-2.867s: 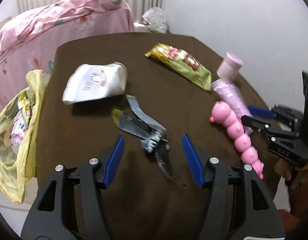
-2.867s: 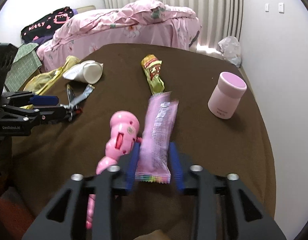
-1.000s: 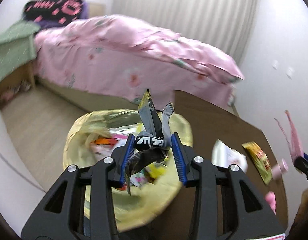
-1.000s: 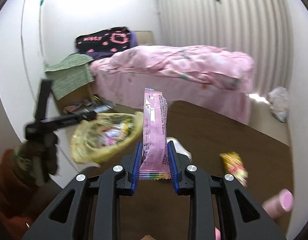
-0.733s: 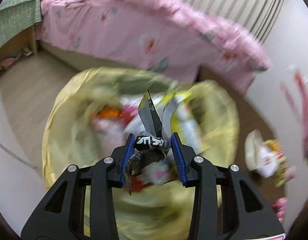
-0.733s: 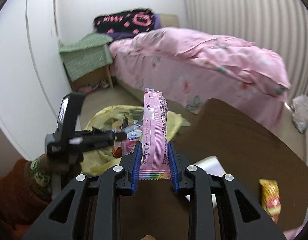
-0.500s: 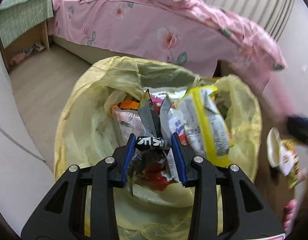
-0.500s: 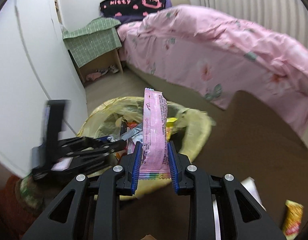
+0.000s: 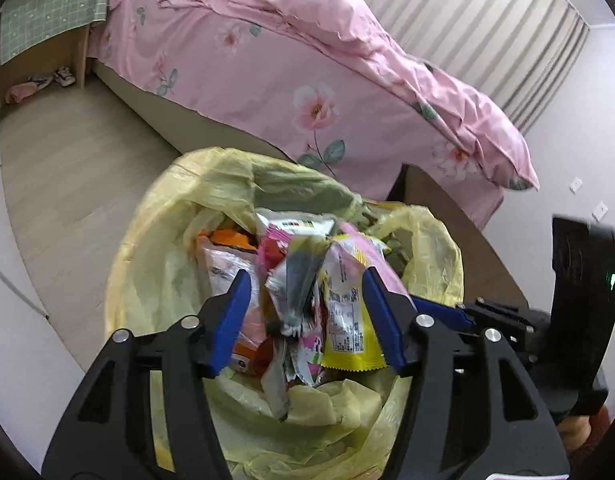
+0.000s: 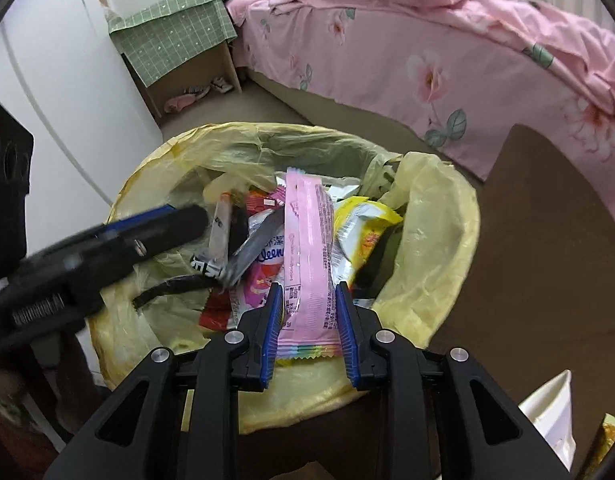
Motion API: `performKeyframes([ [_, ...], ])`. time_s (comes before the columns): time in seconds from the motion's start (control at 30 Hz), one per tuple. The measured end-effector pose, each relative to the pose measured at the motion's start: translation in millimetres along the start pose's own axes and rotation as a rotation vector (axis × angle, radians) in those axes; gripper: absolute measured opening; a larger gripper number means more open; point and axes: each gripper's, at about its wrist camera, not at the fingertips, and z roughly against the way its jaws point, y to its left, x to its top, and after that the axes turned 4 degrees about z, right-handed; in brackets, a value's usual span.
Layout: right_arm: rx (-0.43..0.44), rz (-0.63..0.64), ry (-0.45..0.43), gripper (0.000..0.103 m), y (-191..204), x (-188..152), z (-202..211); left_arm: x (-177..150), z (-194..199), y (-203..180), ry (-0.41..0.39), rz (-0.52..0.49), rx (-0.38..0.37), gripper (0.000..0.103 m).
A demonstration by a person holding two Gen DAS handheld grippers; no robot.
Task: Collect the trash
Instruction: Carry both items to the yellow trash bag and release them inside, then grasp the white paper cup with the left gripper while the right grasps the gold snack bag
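Over the yellow trash bag [image 9: 155, 240], the left gripper [image 9: 303, 312] had just spread wide, its silver wrapper [image 9: 293, 292] loose; the right gripper [image 10: 307, 320], jaws just easing apart, bracketed the pink wrapper [image 10: 307, 248].

The trash bag [image 10: 439, 276] stands on the floor [image 9: 79, 168], beside the table [image 10: 547, 280] at its right and in front of the bed [image 9: 307, 80]. Wrappers lie inside the bag. A pink wrapper [image 10: 307, 256] lies over them. A nightstand [image 10: 187, 52] stands behind the bag, left of the bed.
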Motion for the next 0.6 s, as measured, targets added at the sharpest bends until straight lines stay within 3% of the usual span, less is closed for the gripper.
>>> performKeyframes([
  [0.07, -0.002, -0.008, -0.02, 0.04, -1, -4, 7, 3, 9, 2, -0.032, 0.025, 0.009, 0.062],
  [0.17, -0.007, -0.006, -0.061, 0.043, -3, -9, 22, 8, 25, -1, -0.086, 0.025, 0.021, 0.068],
  [0.4, -0.121, 0.032, -0.177, 0.049, -5, -32, 82, 11, 52, -19, -0.182, -0.015, 0.065, 0.072],
  [0.5, -0.17, -0.008, -0.239, 0.055, -20, -52, 118, 7, 53, -29, -0.155, -0.037, 0.02, 0.072],
  [0.6, -0.216, -0.036, -0.227, 0.055, -39, -77, 141, -5, 44, -50, -0.065, -0.075, -0.052, 0.072],
])
